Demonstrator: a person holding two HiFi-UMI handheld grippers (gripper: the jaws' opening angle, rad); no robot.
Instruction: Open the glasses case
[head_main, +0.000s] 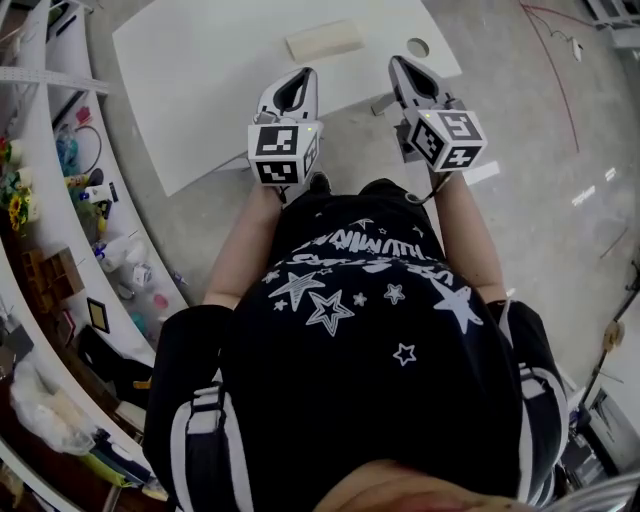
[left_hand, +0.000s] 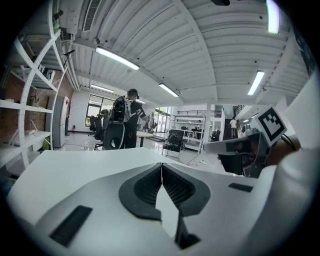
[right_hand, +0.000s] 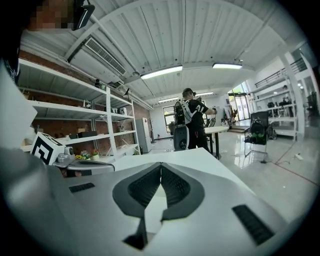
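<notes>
The glasses case (head_main: 323, 40), a flat beige oblong, lies closed on the white table (head_main: 200, 70), toward its far side. Both grippers hover side by side over the table's near edge, short of the case and pointing toward it. My left gripper (head_main: 305, 73) is shut, its black pads (left_hand: 150, 187) meeting with nothing between them. My right gripper (head_main: 398, 63) is shut too, with its pads (right_hand: 172, 187) touching and empty. The case does not show in either gripper view; each of them looks along the tabletop (left_hand: 75, 160) (right_hand: 200, 157).
A round cable hole (head_main: 418, 47) sits in the table to the right of the case. White shelving (head_main: 60, 200) full of small items curves along the left. A person with a backpack (left_hand: 127, 120) stands far off beyond the table, near office chairs.
</notes>
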